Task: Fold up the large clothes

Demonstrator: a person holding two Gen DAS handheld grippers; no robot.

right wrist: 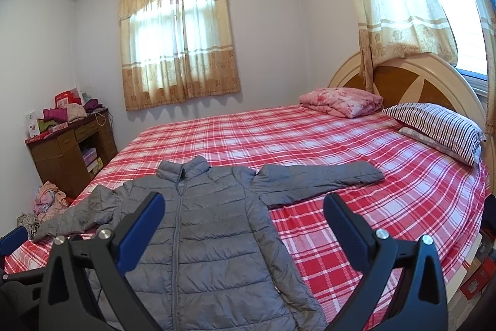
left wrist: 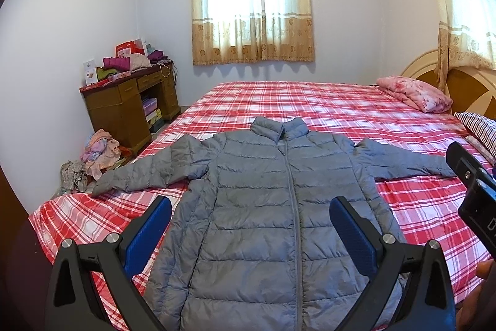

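A grey quilted puffer jacket lies flat and zipped on the red plaid bed, collar away from me, both sleeves spread out sideways. It also shows in the right wrist view. My left gripper is open and empty, held above the jacket's lower body. My right gripper is open and empty, above the jacket's right side and the bare sheet. The right gripper's body shows at the right edge of the left wrist view.
A pink folded quilt and a striped pillow lie by the headboard. A wooden desk piled with clothes stands at the far left wall, with a heap of clothes on the floor beside the bed.
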